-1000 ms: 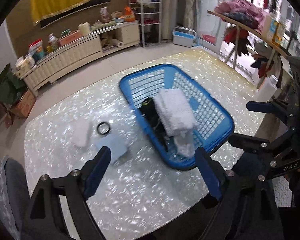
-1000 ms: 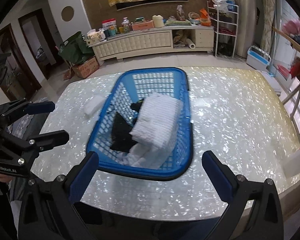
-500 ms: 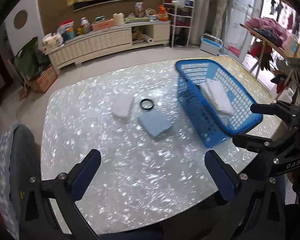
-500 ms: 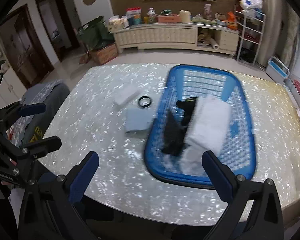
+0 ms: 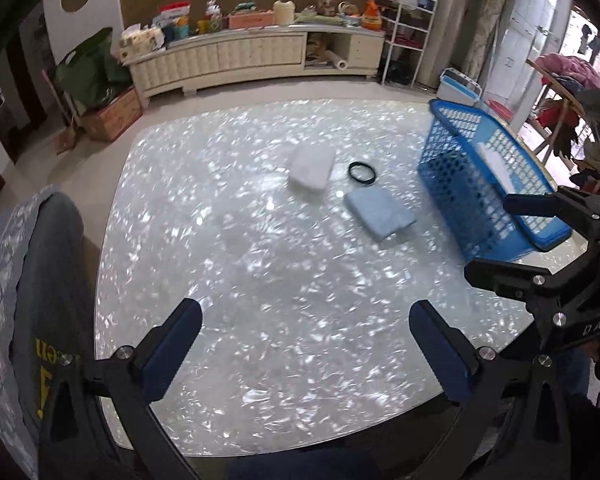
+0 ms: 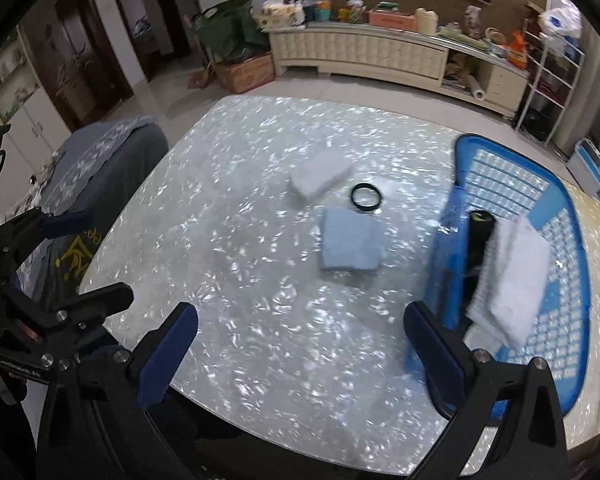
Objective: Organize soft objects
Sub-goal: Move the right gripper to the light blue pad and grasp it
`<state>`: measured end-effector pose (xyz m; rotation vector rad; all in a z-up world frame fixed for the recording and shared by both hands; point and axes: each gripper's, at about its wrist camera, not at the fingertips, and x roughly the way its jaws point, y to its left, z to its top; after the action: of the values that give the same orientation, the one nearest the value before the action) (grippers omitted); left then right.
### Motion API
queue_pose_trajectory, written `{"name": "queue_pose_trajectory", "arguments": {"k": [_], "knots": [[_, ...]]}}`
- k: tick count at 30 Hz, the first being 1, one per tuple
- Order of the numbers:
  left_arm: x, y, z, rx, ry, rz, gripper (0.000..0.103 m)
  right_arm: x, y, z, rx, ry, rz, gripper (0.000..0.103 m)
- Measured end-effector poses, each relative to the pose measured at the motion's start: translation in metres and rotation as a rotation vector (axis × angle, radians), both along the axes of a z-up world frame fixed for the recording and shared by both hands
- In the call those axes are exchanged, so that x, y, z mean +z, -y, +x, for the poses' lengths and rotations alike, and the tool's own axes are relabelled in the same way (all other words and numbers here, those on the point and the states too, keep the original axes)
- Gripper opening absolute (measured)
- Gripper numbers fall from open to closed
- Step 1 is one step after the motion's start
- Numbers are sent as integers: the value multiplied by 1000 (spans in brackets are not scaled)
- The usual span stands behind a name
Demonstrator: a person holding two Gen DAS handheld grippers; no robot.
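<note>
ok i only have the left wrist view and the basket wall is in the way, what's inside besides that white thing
Observer: A black item lies right beside the white towel. Both are in the near half of the basket.
Operator: any room left in there
Observer: Yes. In the right wrist view the far half of the basket floor is bare.
</note>
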<state>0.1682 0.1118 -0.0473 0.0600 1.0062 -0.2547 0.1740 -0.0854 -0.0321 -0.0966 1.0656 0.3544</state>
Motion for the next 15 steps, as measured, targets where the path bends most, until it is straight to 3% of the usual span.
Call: {"name": "queue_pose_trajectory", "arguments": {"k": [15], "knots": [[-50,-34,36,43,-74,-55,103,-47,-50,40,70,-100,-77,103]]}}
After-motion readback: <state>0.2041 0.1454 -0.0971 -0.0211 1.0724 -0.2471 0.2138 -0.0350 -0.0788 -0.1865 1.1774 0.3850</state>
